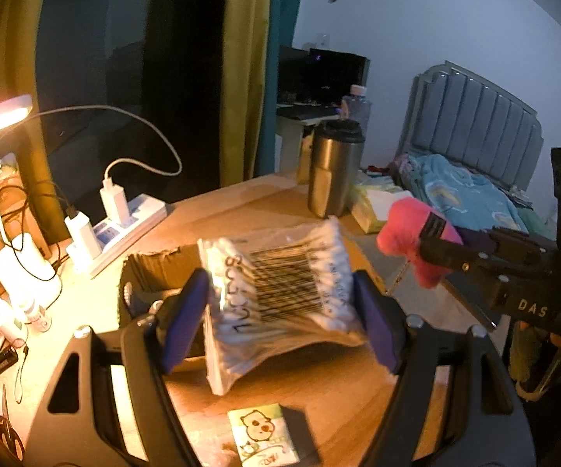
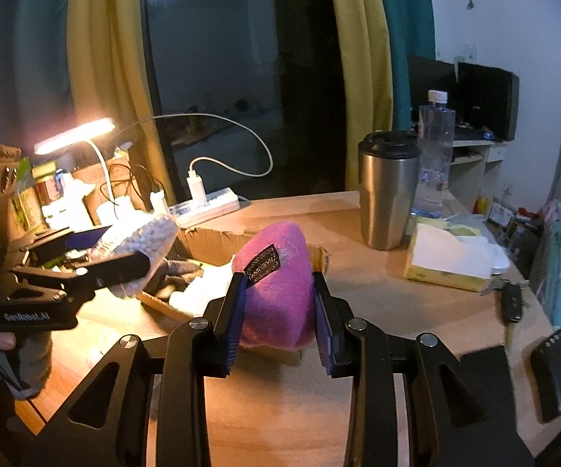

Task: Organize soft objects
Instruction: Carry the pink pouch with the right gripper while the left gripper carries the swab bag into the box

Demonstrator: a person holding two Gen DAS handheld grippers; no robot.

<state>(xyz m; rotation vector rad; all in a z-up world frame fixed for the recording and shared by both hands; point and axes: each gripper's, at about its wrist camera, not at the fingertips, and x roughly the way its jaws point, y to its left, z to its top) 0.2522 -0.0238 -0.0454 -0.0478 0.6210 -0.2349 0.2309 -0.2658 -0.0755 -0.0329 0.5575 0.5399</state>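
A: Two items in the air, one per gripper. Left gripper [image 1: 280, 311] has its jaws clamped on the cotton swab pack [image 1: 280, 292], bag pinched across its width between the blue pads, crumpled a bit.

B: And the right?

A: Right gripper [image 2: 280, 311] is closed on the pink plush toy [image 2: 276, 292], the toy sitting squarely between the jaws, black label facing the left pad. Both clear of the wooden table [image 2: 377, 292].

B: Where's the box relative to them?

A: Cardboard box [image 2: 218, 241] is just ahead of and below both sets of jaws. From the right wrist view the swab pack hangs over its left end; the plush is at its near edge.

B: Anything in it already?

A: Yes, some white and dark soft stuff lies inside, can't tell what exactly. So I'd judge the task partway: some placed, these two picked but not yet dropped.

B: Left on the table?

A: Small cartoon tissue packet [image 1: 262, 436] below the left jaws, and a yellow tissue box [image 2: 447, 260] off to the right of the right jaws. Possibly those go next, not certain.
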